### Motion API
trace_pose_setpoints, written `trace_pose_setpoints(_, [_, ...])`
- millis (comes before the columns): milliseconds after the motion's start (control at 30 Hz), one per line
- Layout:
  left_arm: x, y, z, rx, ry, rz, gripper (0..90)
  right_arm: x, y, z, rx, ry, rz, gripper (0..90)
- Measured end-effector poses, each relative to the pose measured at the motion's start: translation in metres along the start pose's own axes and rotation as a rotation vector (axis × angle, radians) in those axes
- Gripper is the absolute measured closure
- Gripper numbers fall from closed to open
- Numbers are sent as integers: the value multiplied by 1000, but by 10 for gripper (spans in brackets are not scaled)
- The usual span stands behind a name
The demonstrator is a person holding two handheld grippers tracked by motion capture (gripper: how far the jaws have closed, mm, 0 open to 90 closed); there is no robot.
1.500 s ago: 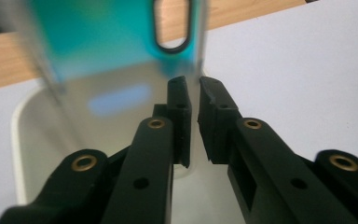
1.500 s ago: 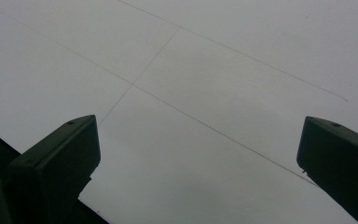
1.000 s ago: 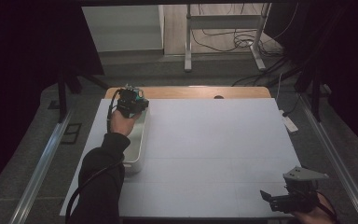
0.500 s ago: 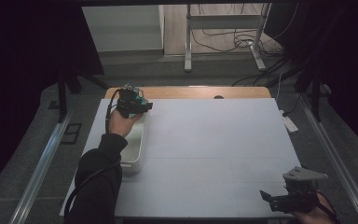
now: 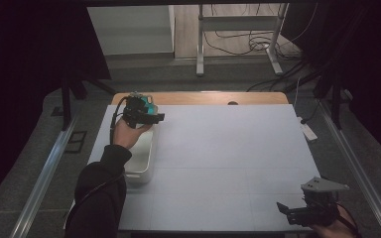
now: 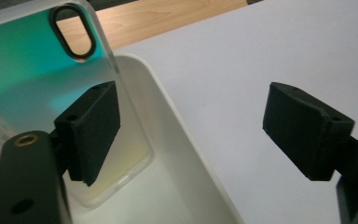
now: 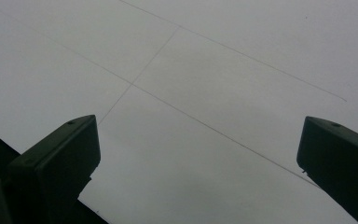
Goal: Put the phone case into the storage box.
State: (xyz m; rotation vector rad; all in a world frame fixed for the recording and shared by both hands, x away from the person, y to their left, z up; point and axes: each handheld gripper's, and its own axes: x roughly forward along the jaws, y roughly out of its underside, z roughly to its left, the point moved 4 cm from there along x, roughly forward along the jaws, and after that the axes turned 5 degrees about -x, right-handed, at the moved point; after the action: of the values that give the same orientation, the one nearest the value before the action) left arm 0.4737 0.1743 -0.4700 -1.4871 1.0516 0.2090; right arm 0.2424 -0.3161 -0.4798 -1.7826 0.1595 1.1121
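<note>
A translucent phone case with a teal tint and an oval camera hole leans inside a white tray. In the high view, teal shows at the far end of the tray, where the case sits by my left gripper. The left gripper hangs over the tray's far end and is open. Its jaws have just been opening, and nothing is pressed between them; the case stands past the left pad. My right gripper hovers open over the table's near right corner with nothing in it.
A white sheet with faint grid lines covers the table. A strip of wood shows along the far edge. Beyond it stand a metal frame and loose cables on the floor. A small white object lies off the right edge.
The left hand has shifted slightly over the tray's far end. The right gripper has kept still.
</note>
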Motion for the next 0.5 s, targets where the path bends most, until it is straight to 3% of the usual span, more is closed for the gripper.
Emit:
trace_pose_setpoints(233, [-8, 2, -5, 2, 34, -19, 131, 0, 0, 0, -4, 1, 1, 0])
trace_pose_setpoints(500, [-14, 5, -10, 25, 43, -8, 92, 0, 0, 1, -9, 4, 1, 0])
